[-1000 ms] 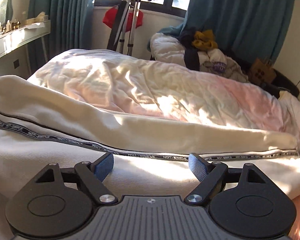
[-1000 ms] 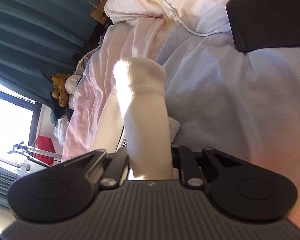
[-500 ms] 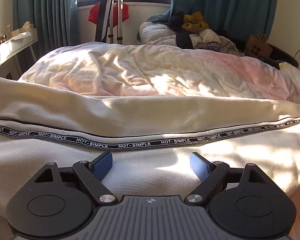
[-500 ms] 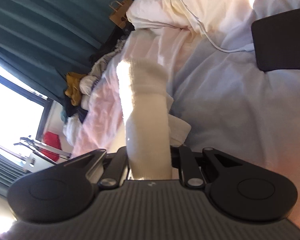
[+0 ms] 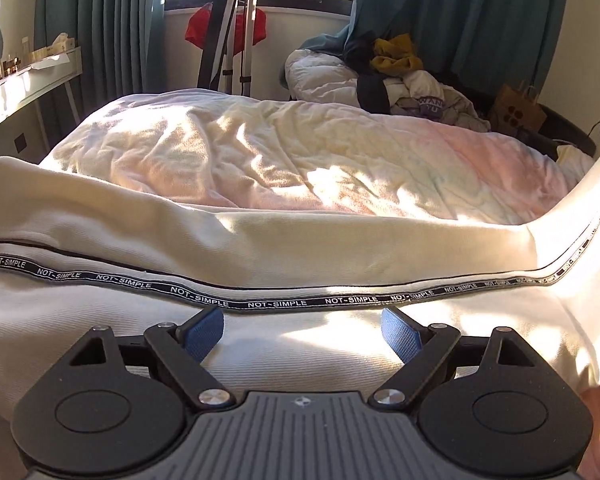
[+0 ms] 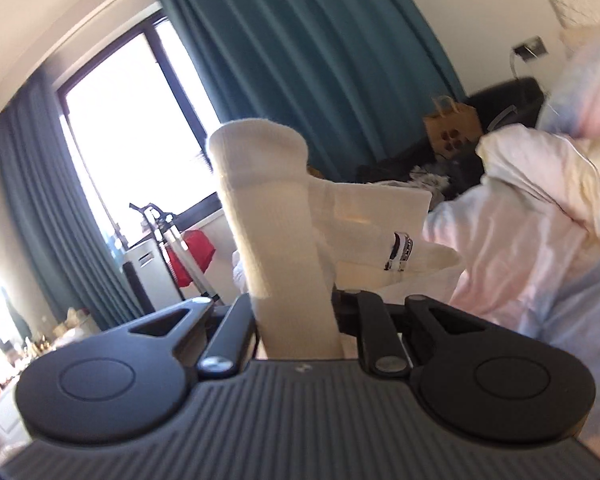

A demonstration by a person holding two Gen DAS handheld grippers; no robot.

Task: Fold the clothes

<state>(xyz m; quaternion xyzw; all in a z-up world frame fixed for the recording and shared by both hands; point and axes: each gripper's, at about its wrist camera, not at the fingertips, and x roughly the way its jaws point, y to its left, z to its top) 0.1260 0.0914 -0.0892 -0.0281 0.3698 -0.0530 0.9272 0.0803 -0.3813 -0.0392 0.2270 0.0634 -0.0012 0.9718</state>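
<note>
Cream trousers (image 5: pixel 260 240) with a black "NOT-SIMPLE" side tape (image 5: pixel 276 303) lie across the bed in front of me. My left gripper (image 5: pixel 302 334) is open, its blue pads just above the cream cloth, holding nothing. At the right edge of the left wrist view the trouser leg (image 5: pixel 580 240) rises off the bed. My right gripper (image 6: pixel 296 320) is shut on the ribbed cuff end of that cream trouser leg (image 6: pixel 272 240), which stands up between the jaws. More of the garment (image 6: pixel 372 224) hangs behind it.
A rumpled pale pink and cream duvet (image 5: pixel 300 160) covers the bed. A heap of clothes (image 5: pixel 396 76) and a brown paper bag (image 5: pixel 518 110) lie at the far side. Teal curtains (image 6: pixel 320 60), a window and a folded trolley (image 5: pixel 236 28) stand behind. A white shelf (image 5: pixel 24 80) is at left.
My right gripper has lifted and swung up with the trouser cuff, from facing the bed to facing the window. The right end of the trousers now rises off the bed. The left gripper stays open.
</note>
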